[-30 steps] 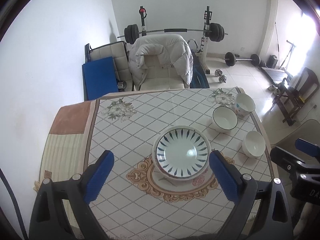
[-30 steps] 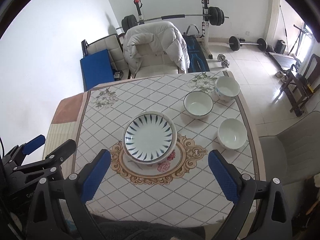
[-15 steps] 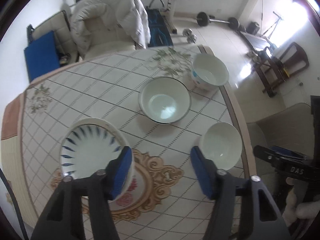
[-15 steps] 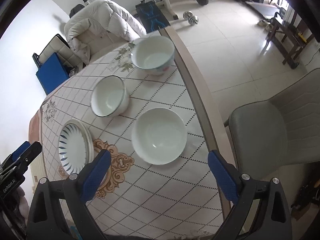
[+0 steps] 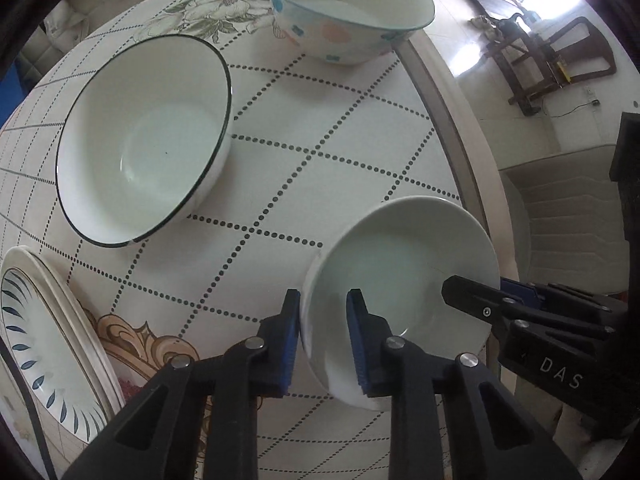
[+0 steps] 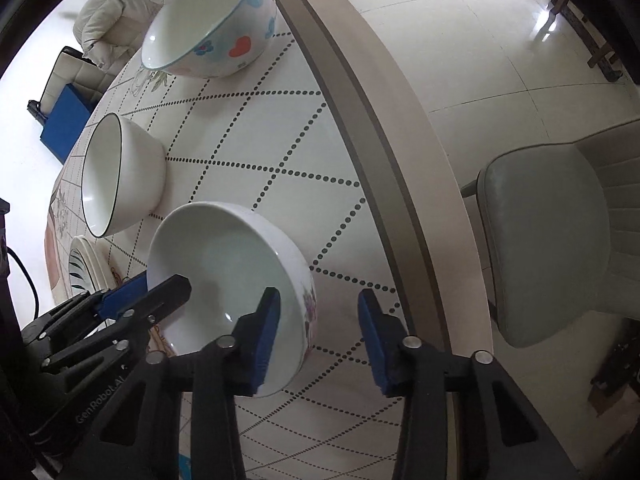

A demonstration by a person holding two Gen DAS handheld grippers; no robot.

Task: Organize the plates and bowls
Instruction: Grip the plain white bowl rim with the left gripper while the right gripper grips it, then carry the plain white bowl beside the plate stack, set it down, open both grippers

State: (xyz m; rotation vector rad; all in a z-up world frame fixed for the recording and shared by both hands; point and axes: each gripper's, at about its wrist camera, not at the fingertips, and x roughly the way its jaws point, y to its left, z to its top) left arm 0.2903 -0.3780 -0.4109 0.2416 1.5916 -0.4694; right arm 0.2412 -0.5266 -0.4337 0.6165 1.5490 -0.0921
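Note:
A plain white bowl [image 5: 404,264] stands near the table's right edge; it also shows in the right wrist view [image 6: 224,272]. My left gripper [image 5: 322,340] is shut on its near-left rim, one finger inside and one outside. My right gripper [image 6: 318,338] straddles the bowl's right rim, jaws still apart, the left finger [image 6: 264,332] inside the bowl. A dark-rimmed white bowl [image 5: 140,136] sits to the left. A bowl with coloured hearts and flowers [image 5: 348,12] stands at the far edge. A blue-leaf plate [image 5: 44,344] tops a plate stack at the left.
The table's beige rim [image 6: 384,128] runs close to the right of the white bowl. A grey chair [image 6: 560,240] stands beyond it on the tiled floor. A white padded jacket [image 6: 120,12] lies on a seat behind the table.
Both grippers dropped low over the table's right side onto the plain white bowl. My left gripper has closed on its rim; my right gripper has narrowed around the opposite rim.

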